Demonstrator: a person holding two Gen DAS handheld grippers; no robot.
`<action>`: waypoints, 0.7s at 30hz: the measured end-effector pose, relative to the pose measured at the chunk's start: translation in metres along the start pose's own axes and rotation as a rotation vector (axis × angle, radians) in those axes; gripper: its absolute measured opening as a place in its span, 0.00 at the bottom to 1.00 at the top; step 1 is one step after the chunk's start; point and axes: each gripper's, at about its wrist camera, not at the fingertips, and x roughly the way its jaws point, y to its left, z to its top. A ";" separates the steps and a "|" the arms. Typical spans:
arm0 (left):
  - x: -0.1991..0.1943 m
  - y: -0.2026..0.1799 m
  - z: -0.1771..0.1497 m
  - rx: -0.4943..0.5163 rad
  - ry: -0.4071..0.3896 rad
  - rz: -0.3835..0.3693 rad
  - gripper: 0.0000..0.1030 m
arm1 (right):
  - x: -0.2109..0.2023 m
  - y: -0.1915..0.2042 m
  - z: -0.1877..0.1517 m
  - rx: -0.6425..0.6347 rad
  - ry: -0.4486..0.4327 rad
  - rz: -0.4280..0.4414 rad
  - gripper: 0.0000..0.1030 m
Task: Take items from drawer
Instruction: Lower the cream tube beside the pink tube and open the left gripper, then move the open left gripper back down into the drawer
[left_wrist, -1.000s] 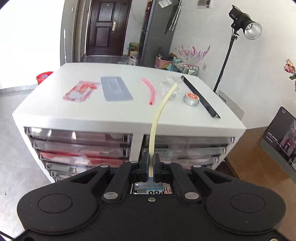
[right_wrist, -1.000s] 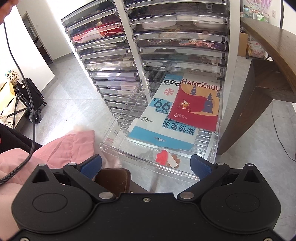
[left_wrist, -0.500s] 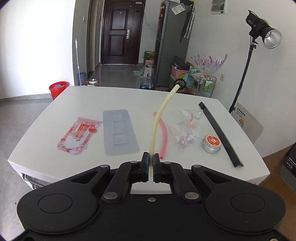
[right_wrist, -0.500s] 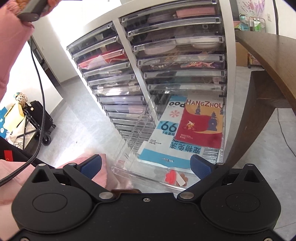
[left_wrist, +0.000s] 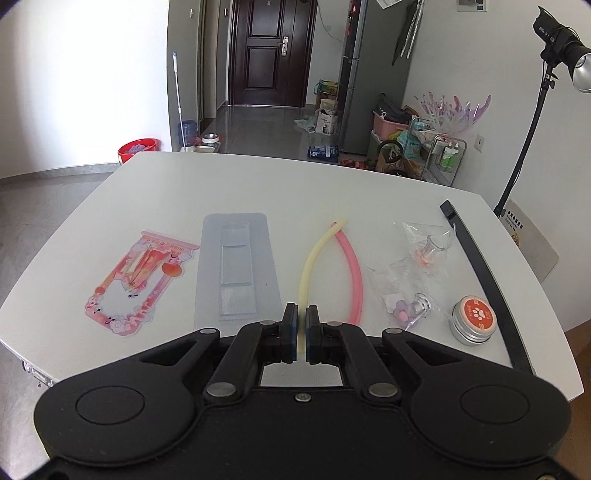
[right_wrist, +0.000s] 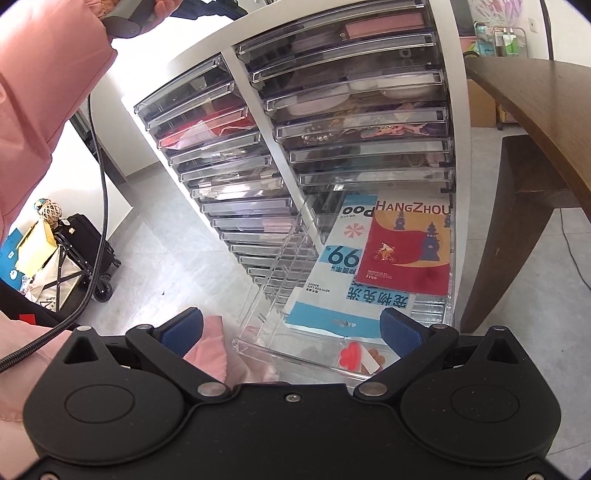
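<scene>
The left gripper is seen low in the centre of the left wrist frame, its jaws closed to a narrow gap on the near end of a yellow tube. The tube is laid forward over the white table, curving up toward mid-frame, where its far tip is met by the tip of a pink tube lying just to its right. To the left of the tubes a grey blister pack is laid flat, and further left a pink card. To the right, two clear bags of small items are seen, then a round tin at lower right and a black strip along the right edge of the table.

The right gripper is held wide open with nothing between its blue pads, low in the right wrist frame. Just above it the open drawer is pulled out from the cabinet. In the drawer a blue-and-white leaflet is overlapped by a red booklet, and small red and tan pieces are lying near its front wall. A pink sleeve is seen at upper left.
</scene>
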 end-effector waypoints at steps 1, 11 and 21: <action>0.001 0.000 0.000 -0.002 0.000 -0.001 0.04 | 0.000 0.000 0.000 -0.001 0.000 0.000 1.00; -0.030 0.006 -0.003 -0.065 -0.122 0.018 0.76 | -0.001 0.001 -0.002 -0.008 0.003 0.002 1.00; -0.101 -0.020 -0.040 0.182 -0.292 -0.050 0.97 | 0.000 0.003 -0.002 -0.024 0.009 -0.003 1.00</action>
